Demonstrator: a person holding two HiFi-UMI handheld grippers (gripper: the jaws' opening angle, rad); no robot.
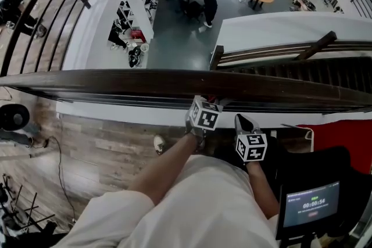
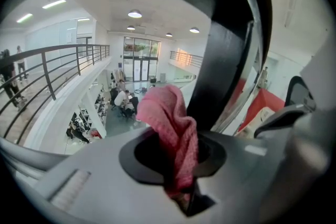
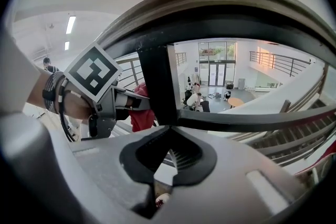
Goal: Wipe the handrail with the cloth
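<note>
The left gripper [image 1: 204, 108] squeezed a pink fuzzy cloth [image 2: 170, 128] in its fingers by the dark wooden handrail [image 1: 145, 82]; the right gripper [image 1: 244, 124] had fingers clenched, empty

Left gripper [image 2: 178, 181], right gripper [image 3: 157, 176]: jaws together

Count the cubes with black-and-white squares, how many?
2. One black-and-white marker cube sits next to the dark wooden handrail; the other is lower, to its right. None looks hidden.

We see a pink woven cloth [image 2: 170, 128] and a glossy dark brown wooden handrail [image 1: 145, 81]. The left marker cube [image 1: 204, 115] and the right marker cube [image 1: 251, 147] carry black-and-white square patterns. The plank floor [image 1: 99, 148] shows mottled grey-brown wood grain.
</note>
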